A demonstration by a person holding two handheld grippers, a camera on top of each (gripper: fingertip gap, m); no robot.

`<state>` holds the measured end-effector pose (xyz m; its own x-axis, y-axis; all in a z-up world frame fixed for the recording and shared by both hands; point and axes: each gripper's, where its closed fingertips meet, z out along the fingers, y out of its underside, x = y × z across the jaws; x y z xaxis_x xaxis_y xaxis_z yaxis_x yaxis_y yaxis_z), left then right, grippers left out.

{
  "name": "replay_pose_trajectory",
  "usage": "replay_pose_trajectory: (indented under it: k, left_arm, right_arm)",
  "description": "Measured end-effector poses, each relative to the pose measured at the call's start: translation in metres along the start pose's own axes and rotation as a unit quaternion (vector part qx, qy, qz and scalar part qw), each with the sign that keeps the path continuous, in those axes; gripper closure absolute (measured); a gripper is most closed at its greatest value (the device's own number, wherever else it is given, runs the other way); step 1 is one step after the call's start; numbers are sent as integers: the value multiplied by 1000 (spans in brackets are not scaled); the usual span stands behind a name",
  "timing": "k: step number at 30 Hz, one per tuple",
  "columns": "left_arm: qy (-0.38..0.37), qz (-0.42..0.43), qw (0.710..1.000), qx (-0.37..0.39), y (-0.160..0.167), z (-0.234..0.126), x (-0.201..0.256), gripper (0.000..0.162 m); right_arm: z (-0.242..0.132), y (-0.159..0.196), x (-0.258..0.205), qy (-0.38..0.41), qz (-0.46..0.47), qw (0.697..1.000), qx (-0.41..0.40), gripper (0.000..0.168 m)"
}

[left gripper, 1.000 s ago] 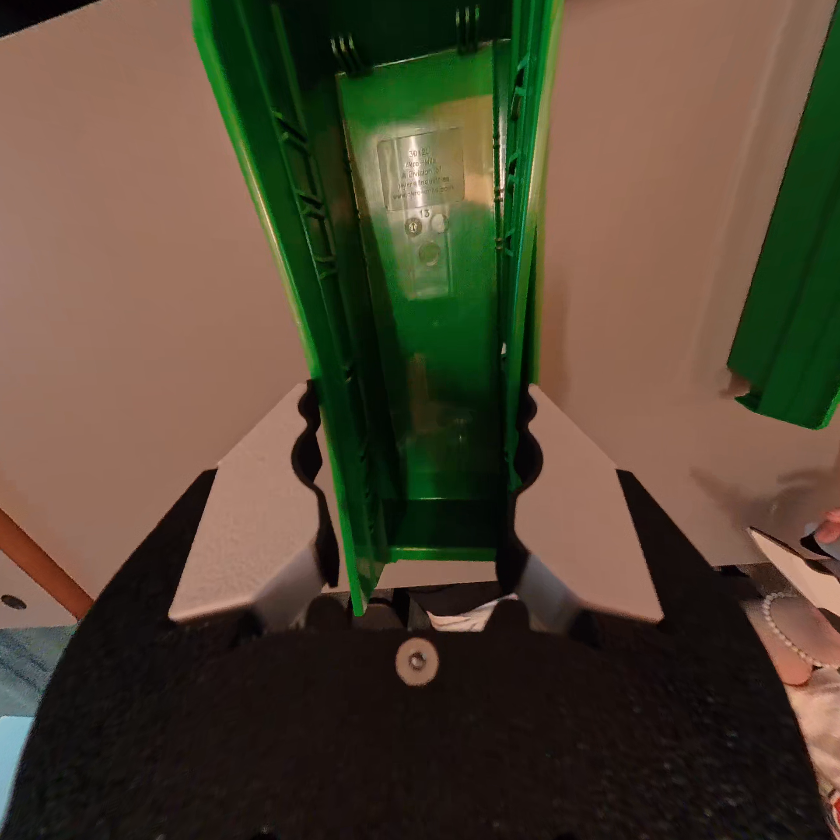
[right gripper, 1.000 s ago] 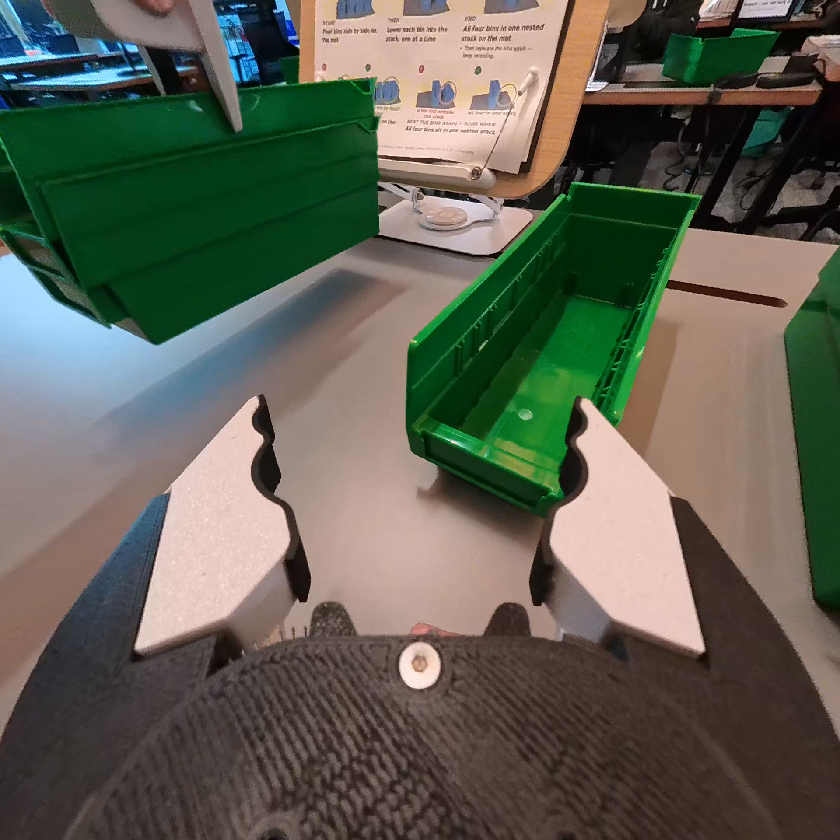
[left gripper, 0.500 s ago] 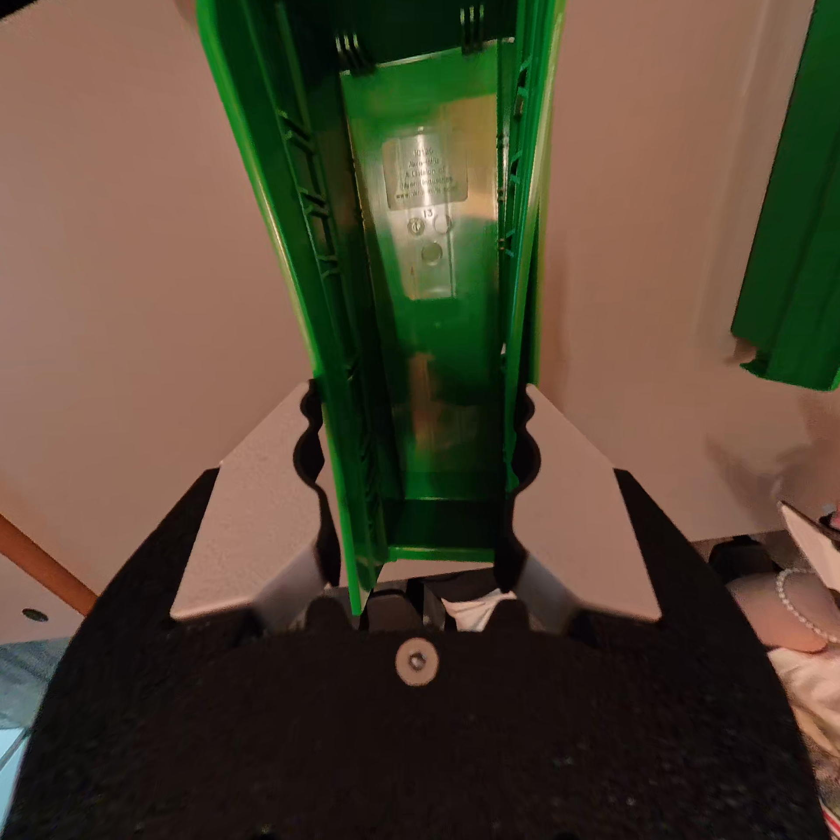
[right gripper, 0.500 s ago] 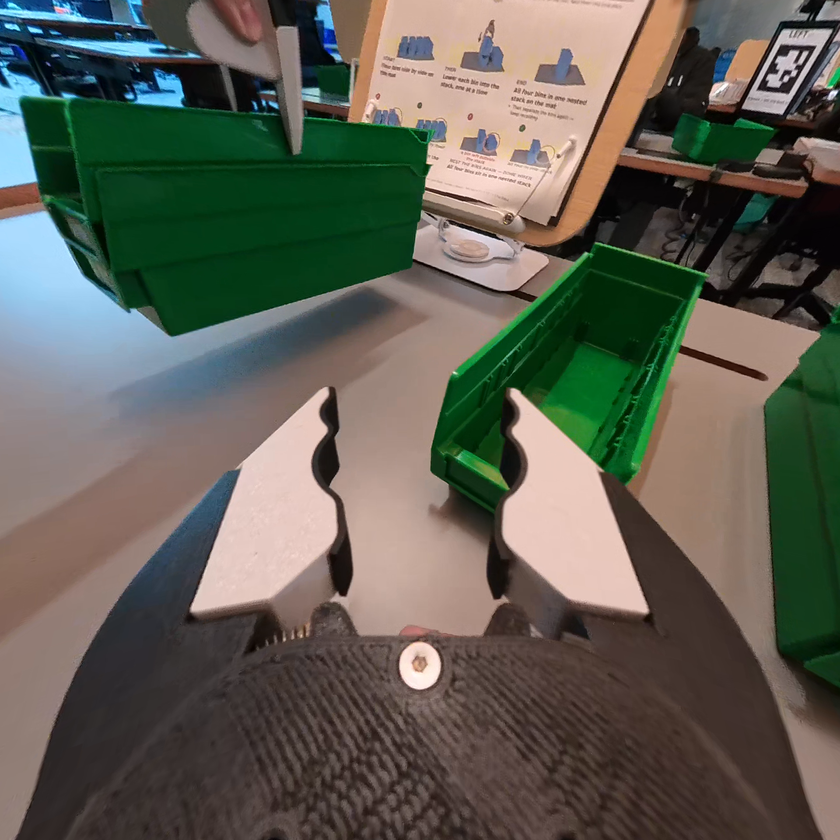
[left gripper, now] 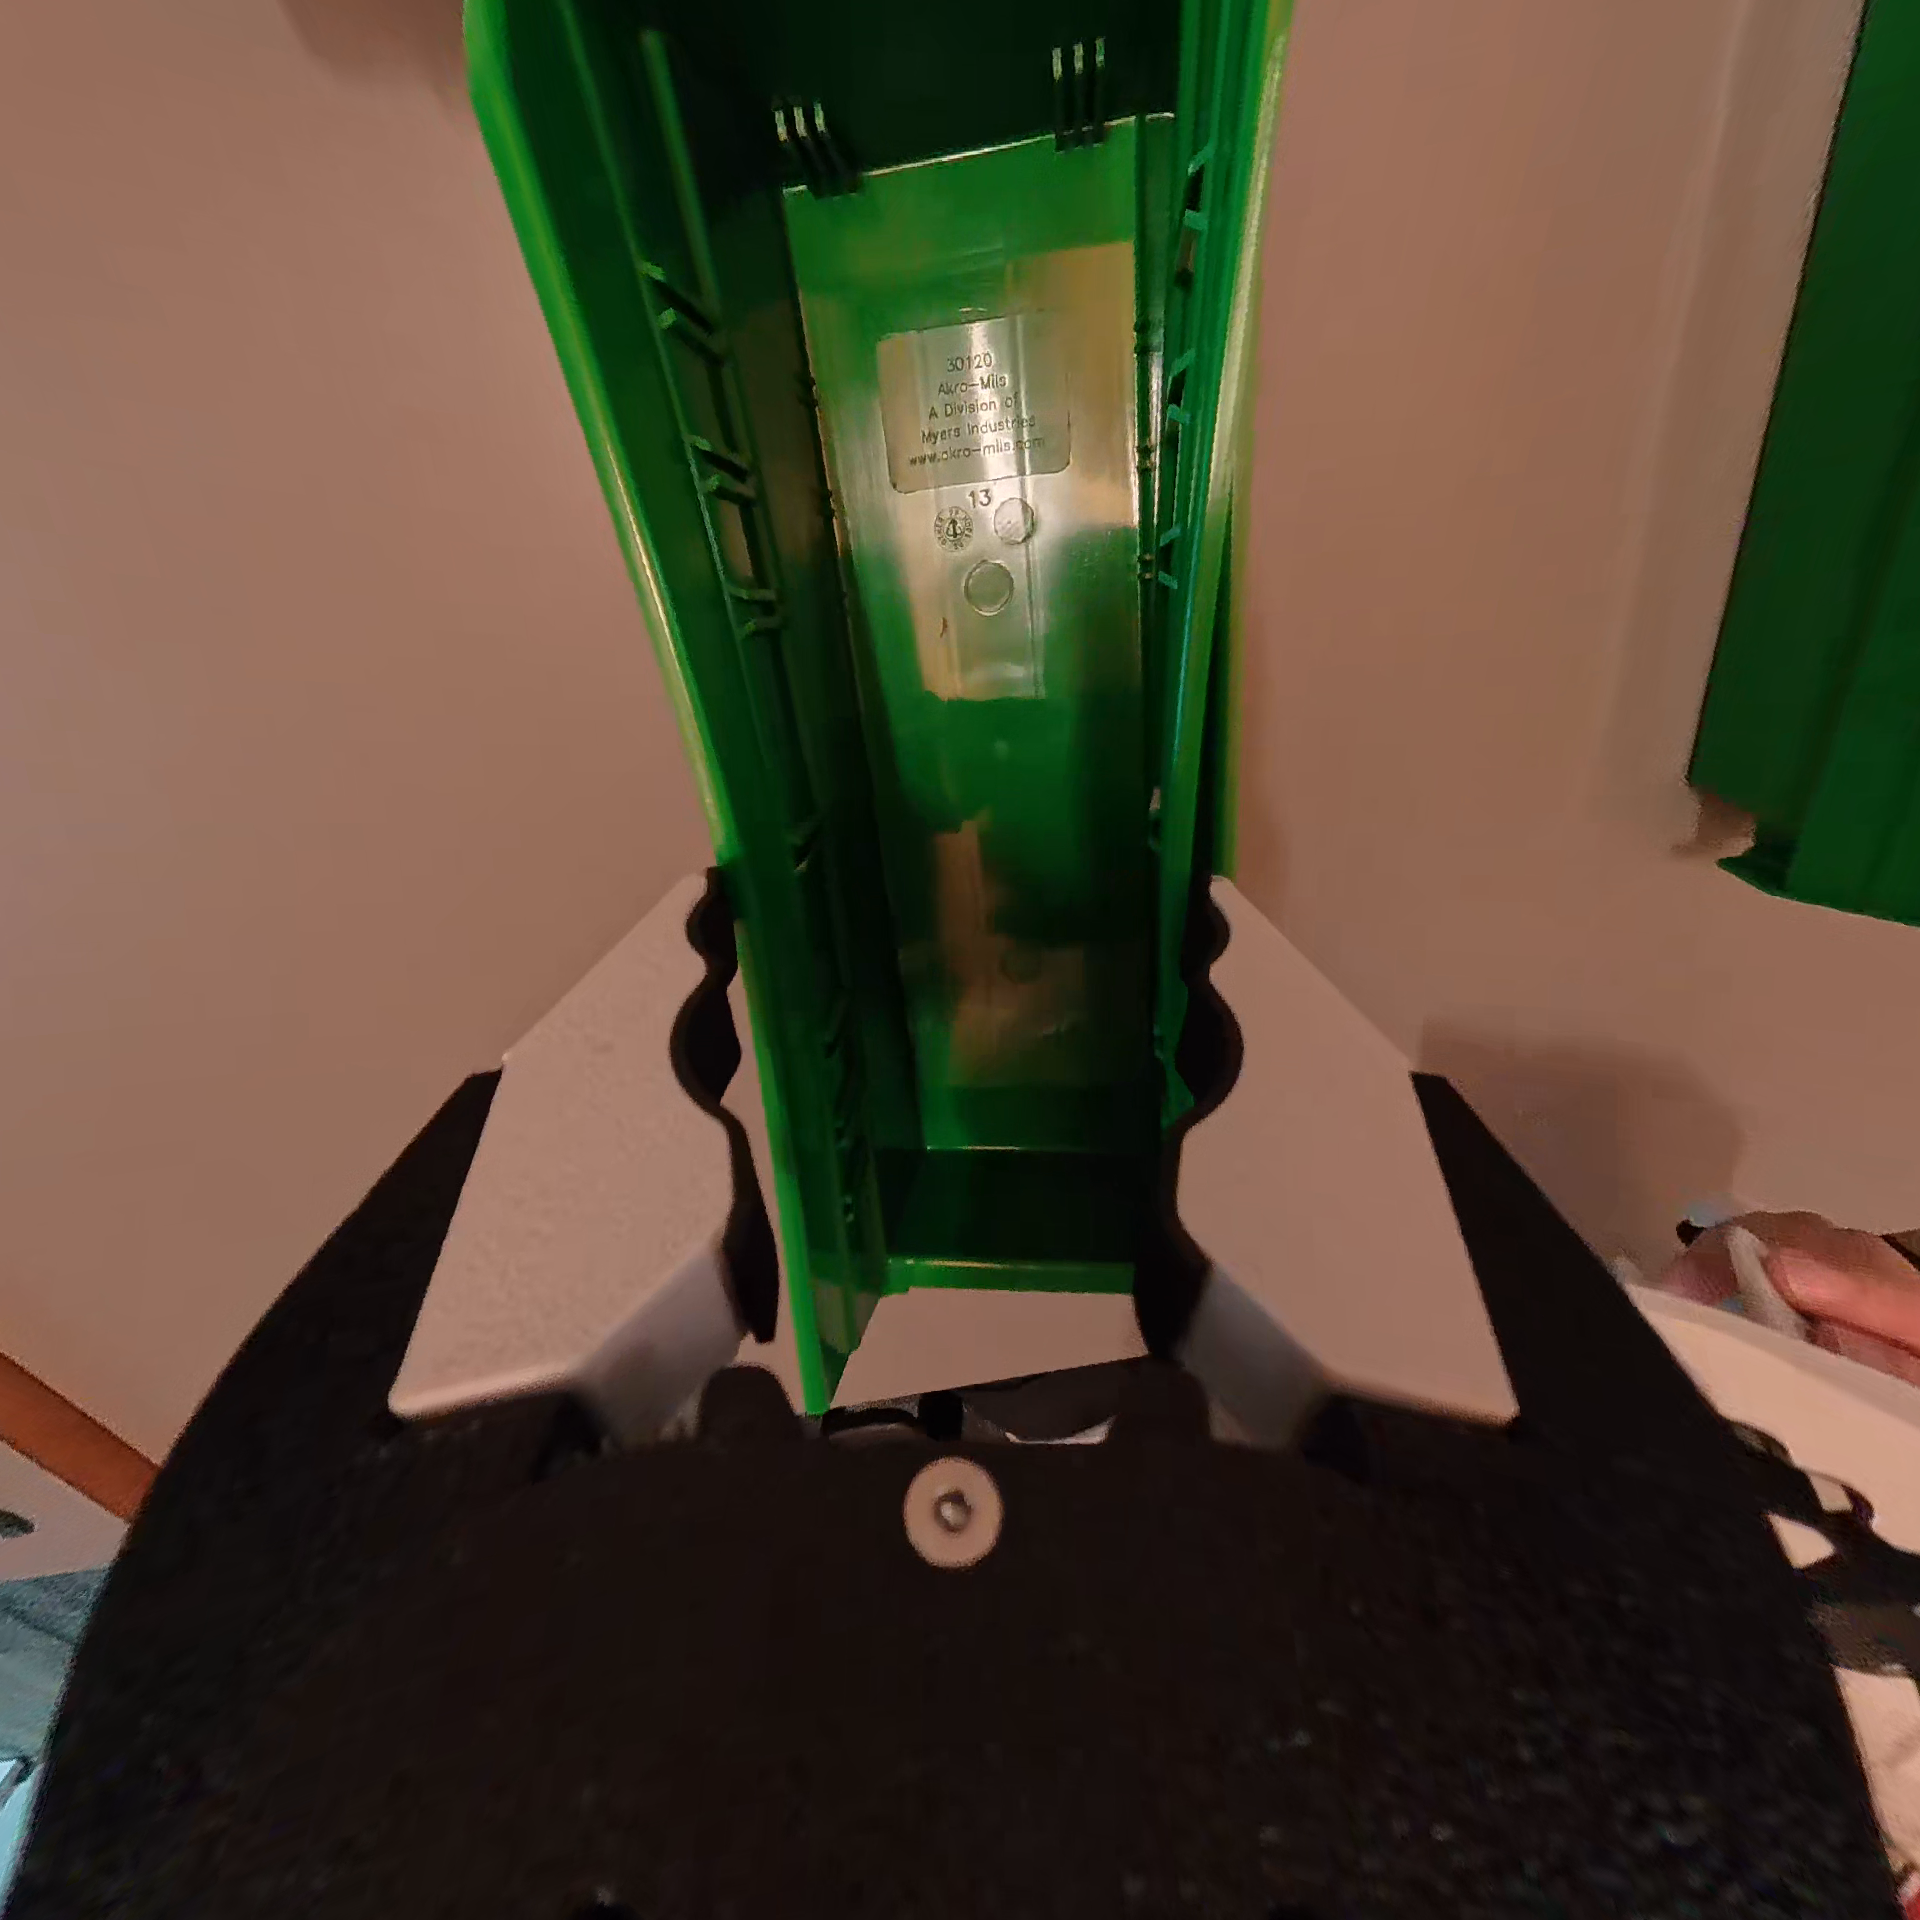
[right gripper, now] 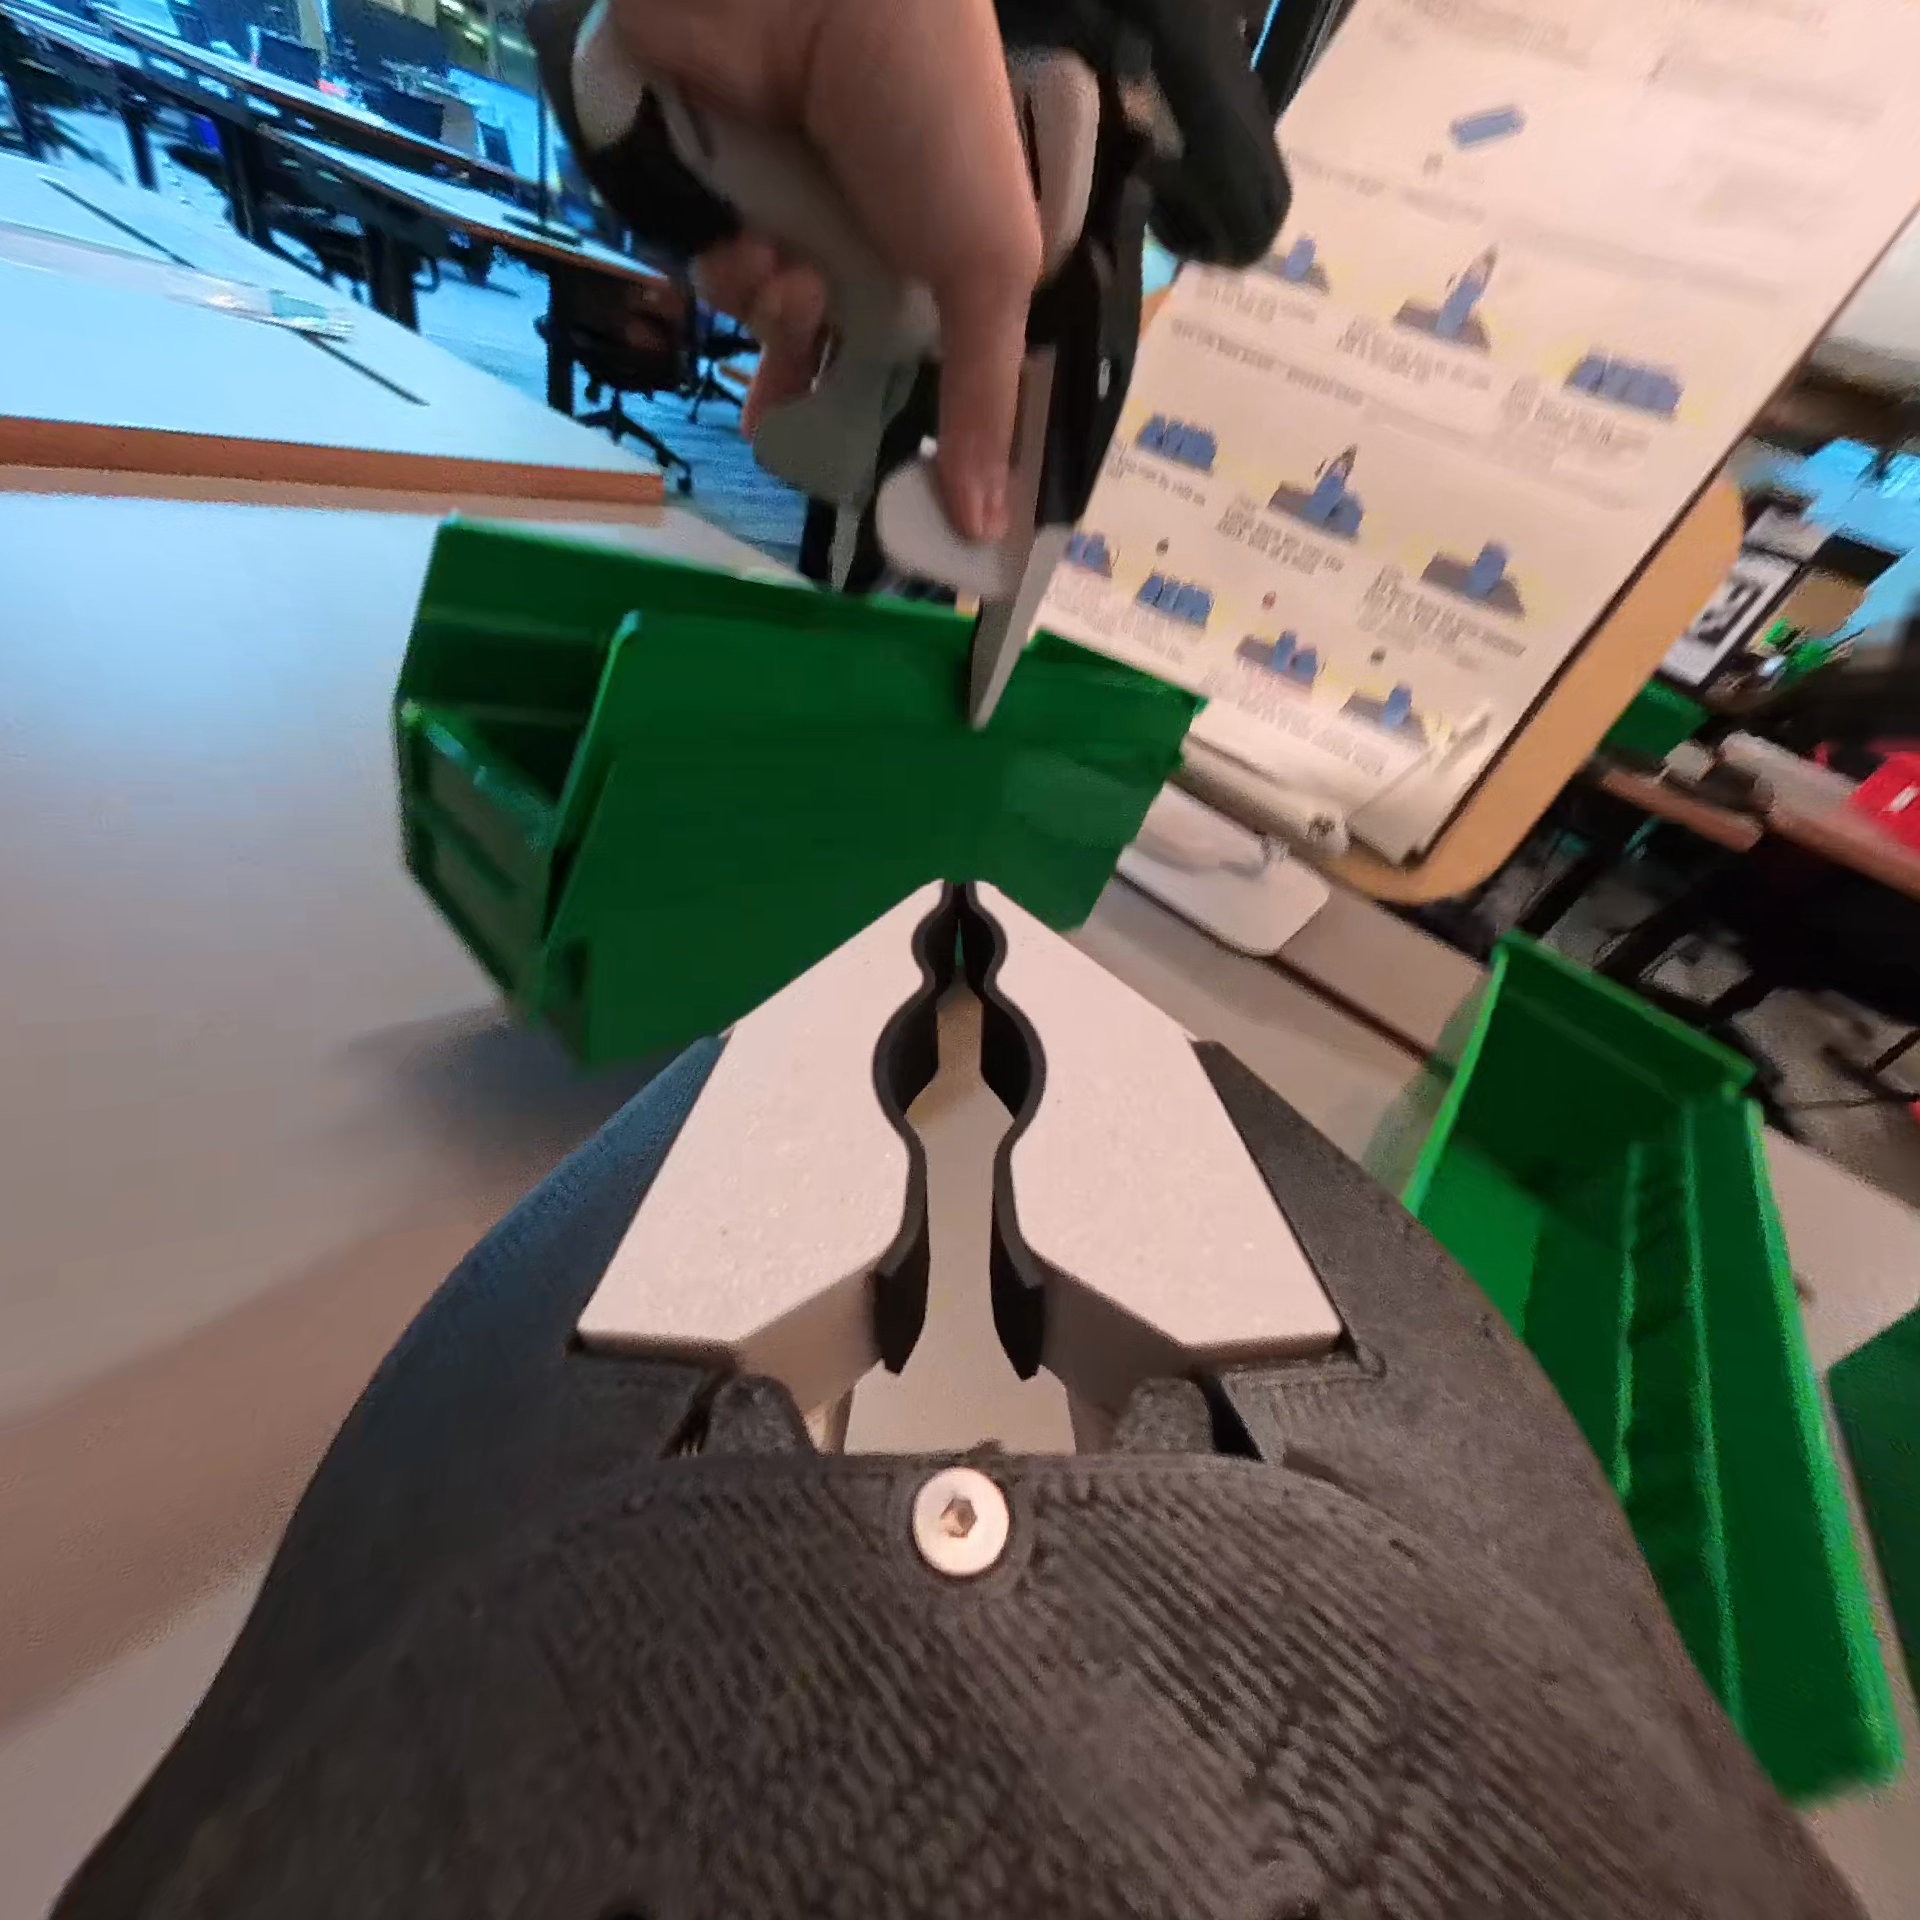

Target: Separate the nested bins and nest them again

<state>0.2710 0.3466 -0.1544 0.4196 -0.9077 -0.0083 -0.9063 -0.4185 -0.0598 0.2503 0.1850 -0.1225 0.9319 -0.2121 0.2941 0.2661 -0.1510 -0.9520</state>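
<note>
My left gripper (left gripper: 961,894) is shut across the width of a stack of nested green bins (left gripper: 987,727), one finger outside each long wall. I look down into the top bin. In the right wrist view the stack (right gripper: 790,790) hangs tilted above the table, held from above by a hand, and one of the left gripper's fingers (right gripper: 997,644) shows on its side wall. My right gripper (right gripper: 958,896) is shut and empty, its tips just in front of the stack's lower side wall. A single green bin (right gripper: 1621,1299) lies open side up on the table to the right.
The grey table (right gripper: 208,831) spreads left under the stack. An instruction board (right gripper: 1403,416) on a white stand stands behind it. The edge of another green bin (right gripper: 1881,1382) shows at far right. A green bin (left gripper: 1829,520) lies to the right in the left wrist view.
My right gripper has closed from wide open to shut and swung left toward the held stack. The left gripper still holds the stack in the air, almost unmoved.
</note>
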Motion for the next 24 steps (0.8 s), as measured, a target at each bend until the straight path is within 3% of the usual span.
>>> replay_pose_trajectory:
  k: [7, 16, 24]
  left_arm:
    - [15, -1, 1000, -3, 8, 8, 0, 77]
    - [13, -6, 1000, -6, 13, 4, -7, 78]
    - [8, 5, 1000, -11, 16, 9, -1, 78]
  right_arm:
    - [69, -16, -17, 6, -195, 981, -15, 168]
    - [87, -10, -37, 15, -374, 927, -7, 168]
    - [95, 1, -41, 27, -473, 880, -19, 168]
